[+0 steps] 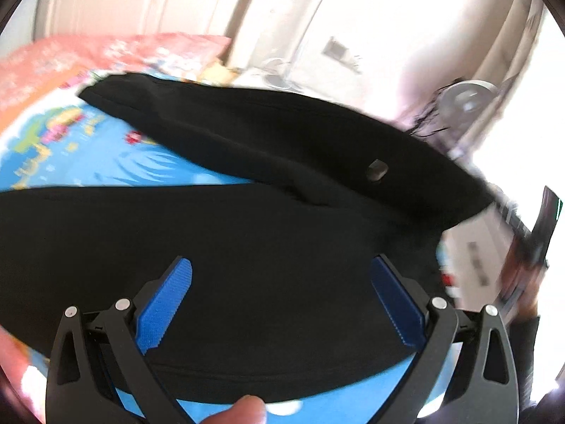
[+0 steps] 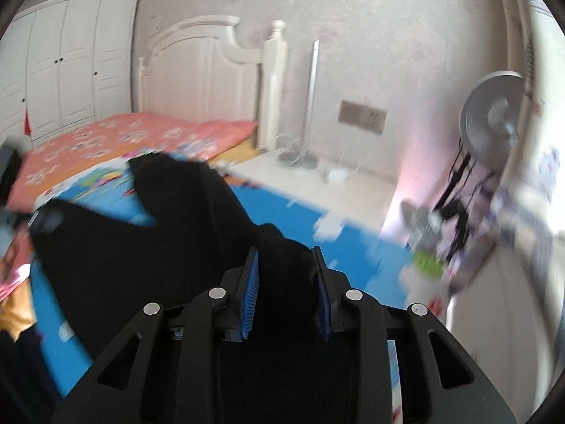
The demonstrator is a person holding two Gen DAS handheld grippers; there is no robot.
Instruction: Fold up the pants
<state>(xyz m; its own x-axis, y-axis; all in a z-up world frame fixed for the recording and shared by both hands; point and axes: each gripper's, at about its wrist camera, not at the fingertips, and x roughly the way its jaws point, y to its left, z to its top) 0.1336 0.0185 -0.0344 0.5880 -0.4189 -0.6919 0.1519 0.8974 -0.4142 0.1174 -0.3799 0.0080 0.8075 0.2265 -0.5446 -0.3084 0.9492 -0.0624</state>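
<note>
A blue play mat (image 2: 282, 208) is covering the bedroom floor, and the black pants (image 1: 247, 233) are lying on it. The right tool (image 2: 286, 282) is pinching a bunch of pants cloth, and the left tool (image 1: 280, 304) is hanging wide over the pants. It should be lifting slowly so the fold is lying flat; blur is hiding the cloth's far edge.

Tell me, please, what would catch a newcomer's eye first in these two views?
The black pants spread across the bright blue cartoon sheet, legs apart. The right gripper has bunched black fabric pinched between its blue pads, while the left gripper stands open over the cloth.
</note>
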